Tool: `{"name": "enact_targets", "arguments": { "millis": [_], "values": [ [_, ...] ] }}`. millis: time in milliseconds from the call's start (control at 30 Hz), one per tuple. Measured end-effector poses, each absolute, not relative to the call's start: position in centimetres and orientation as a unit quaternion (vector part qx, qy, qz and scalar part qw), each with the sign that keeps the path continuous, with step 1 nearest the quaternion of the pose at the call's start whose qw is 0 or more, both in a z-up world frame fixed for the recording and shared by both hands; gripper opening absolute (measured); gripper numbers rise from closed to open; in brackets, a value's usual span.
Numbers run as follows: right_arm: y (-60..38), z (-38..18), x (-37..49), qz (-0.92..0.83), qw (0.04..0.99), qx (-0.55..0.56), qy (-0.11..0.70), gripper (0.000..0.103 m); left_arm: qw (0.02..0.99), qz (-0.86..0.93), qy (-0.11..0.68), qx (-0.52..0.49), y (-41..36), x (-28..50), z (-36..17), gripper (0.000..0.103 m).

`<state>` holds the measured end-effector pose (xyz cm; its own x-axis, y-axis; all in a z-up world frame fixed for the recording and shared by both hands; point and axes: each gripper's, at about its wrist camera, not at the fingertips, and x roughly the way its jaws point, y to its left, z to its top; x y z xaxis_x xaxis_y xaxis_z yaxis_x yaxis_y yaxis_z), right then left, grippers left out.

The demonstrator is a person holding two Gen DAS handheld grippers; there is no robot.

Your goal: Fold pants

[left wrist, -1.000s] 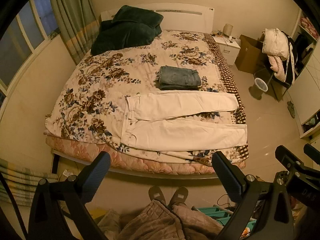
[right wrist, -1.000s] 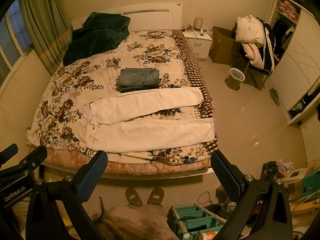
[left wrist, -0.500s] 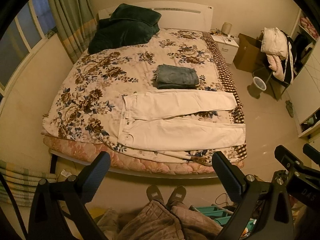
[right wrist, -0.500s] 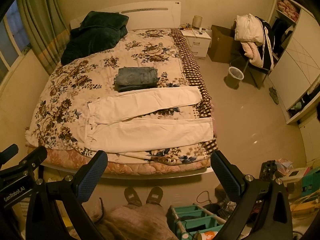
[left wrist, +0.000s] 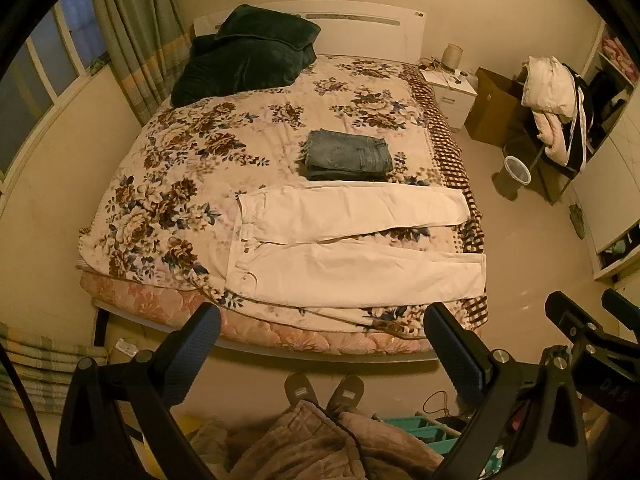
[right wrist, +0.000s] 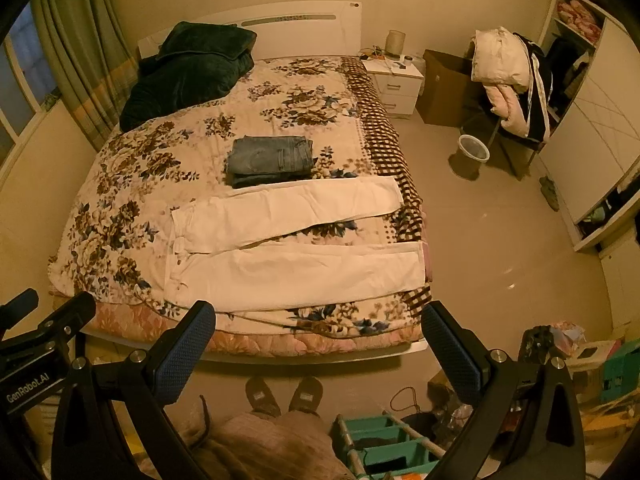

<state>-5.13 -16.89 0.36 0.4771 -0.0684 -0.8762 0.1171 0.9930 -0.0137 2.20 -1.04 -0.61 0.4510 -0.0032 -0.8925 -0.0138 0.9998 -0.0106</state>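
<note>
Now | left gripper (left wrist: pixel 322 334) wide, empty | right gripper (right wrist: pixel 318 332) wide, empty | white pants (left wrist: pixel 352 248) untouched

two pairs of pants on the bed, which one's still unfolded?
The white pants, spread flat with both legs apart along the bed's near edge. The blue jeans behind them are already a compact folded stack.

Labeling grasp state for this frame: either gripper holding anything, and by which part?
Nothing held. Left gripper and right gripper both hang open short of the bed; the white pants lie spread flat, untouched.
</note>
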Motion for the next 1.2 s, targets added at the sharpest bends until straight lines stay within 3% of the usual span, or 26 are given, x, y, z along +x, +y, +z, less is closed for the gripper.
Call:
{"name": "enact_targets", "arguments": {
  "millis": [400, 533, 900, 1200],
  "values": [
    [-21.6, -4.3, 6.9, -0.047, 0.886, 0.009, 0.460, 0.103, 0.898, 0.089, 0.431, 0.009, -0.3, 10.9, -3.3, 0.103],
    [-22.3, -8.2, 14.0, -0.054, 0.882, -0.021, 0.467, 0.103, 0.892, 0.102, 0.441, 0.019, 1.4, 16.7, -6.4, 0.103],
    [-21.3, -26.0, 34.5, -0.060, 0.831, -0.050, 0.551, 0.103, 0.848, 0.069, 0.523, 0.060, 3.7, 35.2, -20.9, 0.103],
    [-20.6, -42.5, 48.6, -0.040, 0.800, -0.068, 0.594, 0.103, 0.809, 0.060, 0.579, 0.081, 3.1, 45.4, -34.6, 0.103]
  ]
}}
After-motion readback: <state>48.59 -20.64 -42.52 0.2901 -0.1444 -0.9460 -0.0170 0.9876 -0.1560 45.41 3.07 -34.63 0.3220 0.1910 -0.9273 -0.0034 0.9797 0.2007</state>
